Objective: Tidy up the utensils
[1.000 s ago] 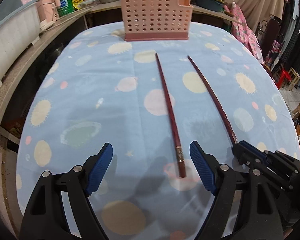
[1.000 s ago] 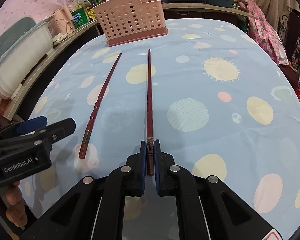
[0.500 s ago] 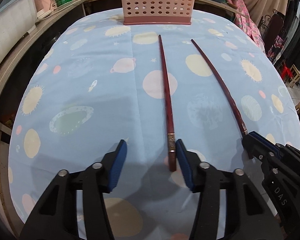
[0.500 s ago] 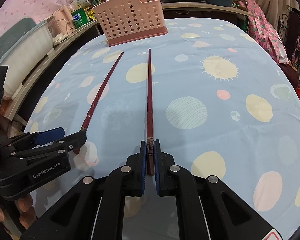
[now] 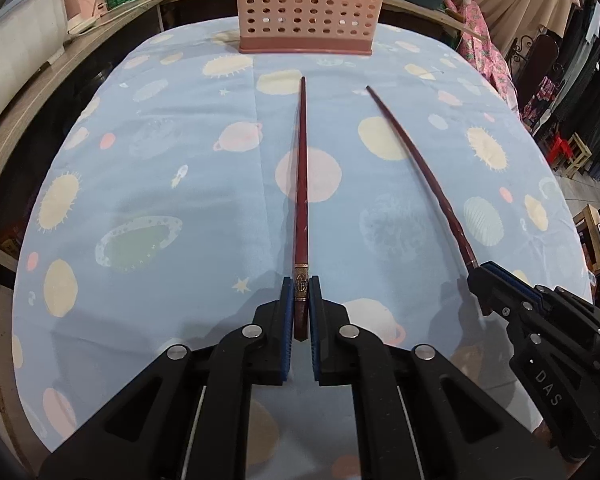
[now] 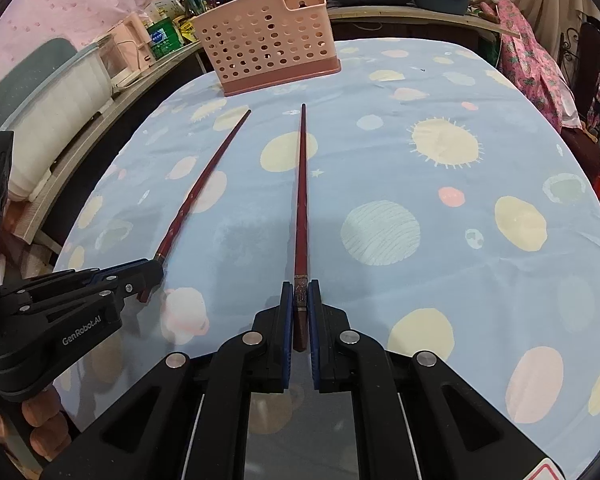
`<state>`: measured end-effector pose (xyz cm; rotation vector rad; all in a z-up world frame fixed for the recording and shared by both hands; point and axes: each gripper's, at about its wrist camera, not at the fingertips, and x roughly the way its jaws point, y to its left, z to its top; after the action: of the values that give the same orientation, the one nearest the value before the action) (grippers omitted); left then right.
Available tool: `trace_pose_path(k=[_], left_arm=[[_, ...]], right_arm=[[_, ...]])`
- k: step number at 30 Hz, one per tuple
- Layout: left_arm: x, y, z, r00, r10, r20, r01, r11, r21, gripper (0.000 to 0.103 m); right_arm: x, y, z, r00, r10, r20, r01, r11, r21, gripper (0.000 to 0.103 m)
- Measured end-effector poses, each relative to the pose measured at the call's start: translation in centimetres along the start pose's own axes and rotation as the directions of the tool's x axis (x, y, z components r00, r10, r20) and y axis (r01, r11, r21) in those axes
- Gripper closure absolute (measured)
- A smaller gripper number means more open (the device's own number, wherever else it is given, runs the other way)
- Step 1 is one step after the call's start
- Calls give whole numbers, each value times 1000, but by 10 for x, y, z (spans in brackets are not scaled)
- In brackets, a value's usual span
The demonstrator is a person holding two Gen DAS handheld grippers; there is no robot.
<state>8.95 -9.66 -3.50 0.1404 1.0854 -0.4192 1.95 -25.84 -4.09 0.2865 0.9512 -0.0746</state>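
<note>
Two long dark-red chopsticks point toward a pink perforated utensil basket (image 5: 306, 6) at the far end of the table. My left gripper (image 5: 301, 294) is shut on the thick end of the left chopstick (image 5: 301, 184). My right gripper (image 6: 300, 296) is shut on the thick end of the right chopstick (image 6: 301, 196). In the left wrist view the right chopstick (image 5: 420, 168) runs into the right gripper (image 5: 485, 276). In the right wrist view the left chopstick (image 6: 204, 184) runs into the left gripper (image 6: 152, 272), and the basket (image 6: 270, 36) stands at the back.
The table wears a blue cloth with planet prints (image 5: 140, 160). A wooden counter (image 6: 100, 136) with a white tub (image 6: 56, 120) and bottles runs along the left. Pots and clutter stand behind the basket. Pink fabric (image 6: 540, 68) hangs off the table's right.
My left gripper has moved in over the left chopstick's thick end and closed on it; a second ago it was wide open. My right gripper has stayed shut on its chopstick.
</note>
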Motion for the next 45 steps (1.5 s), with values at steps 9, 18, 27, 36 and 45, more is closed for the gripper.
trace_pose_path(k=[9,18,27,36,45], left_arm=[[-50,7,29,992,-11,126,16,999,-36,96],[-97,18,71,967,-31,252,51,996,-72,96],[-123,23,107,936,-15,351,45,996,-78,96],[-121,29,99,943,-12,333,45,995,-92,96],[-122,22,93,948,-20,318,48,996,-80,96]], right_arm=[[-34,1,30,995,44,88,-45,999,5,96],[-75,1,81,971,61,230,-62,998,-1,102],[-86,2,126,947,70,312,-67,998,-20,102],[-15,-29,72,996,16,85,-16,1000,2,74],[25,-36,39,1000,-17,-9,17,1000,-14,78]])
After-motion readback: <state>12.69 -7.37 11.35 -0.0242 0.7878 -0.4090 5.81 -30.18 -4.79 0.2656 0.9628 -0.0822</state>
